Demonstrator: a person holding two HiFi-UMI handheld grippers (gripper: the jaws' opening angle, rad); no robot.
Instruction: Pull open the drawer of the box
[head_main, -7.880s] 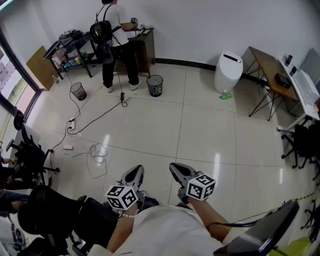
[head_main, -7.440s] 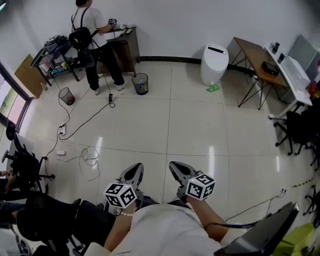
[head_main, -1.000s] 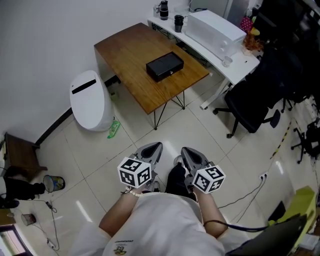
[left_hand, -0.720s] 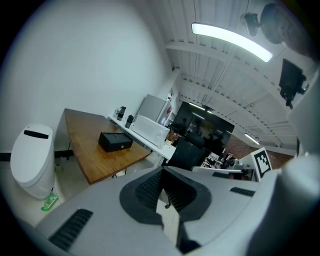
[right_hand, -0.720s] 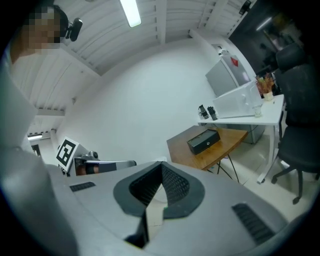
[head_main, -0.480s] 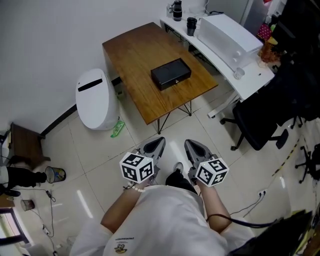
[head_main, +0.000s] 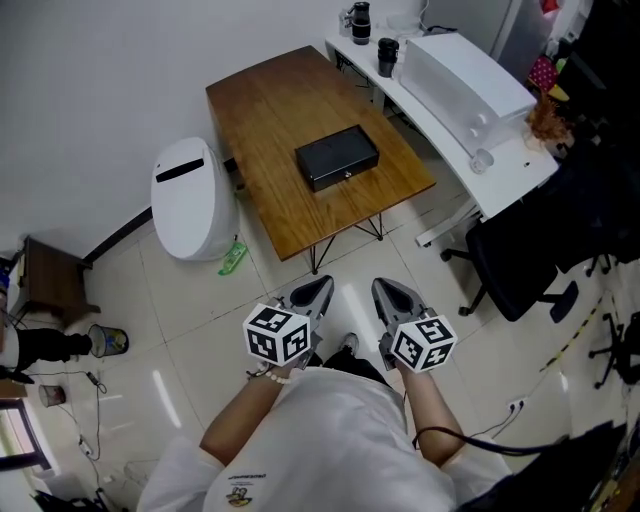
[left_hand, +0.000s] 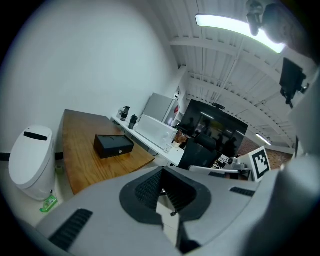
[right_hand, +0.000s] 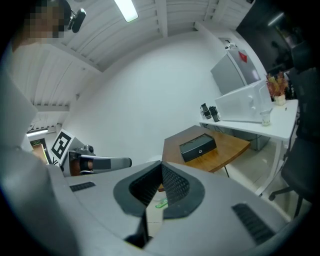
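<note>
Head view looks down on both grippers at once, side by side over the floor, well short of the furniture. One black box (head_main: 337, 157) sits near the middle of one wooden tabletop (head_main: 270, 105), and its drawer front, with one small knob (head_main: 347, 175), faces the person and lies flush. One white bin (head_main: 190, 198) stands just beside the tabletop. One white desk (head_main: 450, 125) on the other side carries two dark cups (head_main: 388, 55).

Both gripper views show ceiling lights (left_hand: 235, 29), which the head view misses. The left gripper (left_hand: 161, 173) has its fingers closed tip to tip with nothing between them, and only floor shows through the gap behind the tips. That view alone catches the marker cube (left_hand: 260, 161) of the right gripper (right_hand: 161, 165), which is off to its right. The right gripper's fingers are likewise pressed together and empty, and the box lies well beyond them, a little to the right. Its view in turn shows the left gripper's cube (right_hand: 61, 144).
</note>
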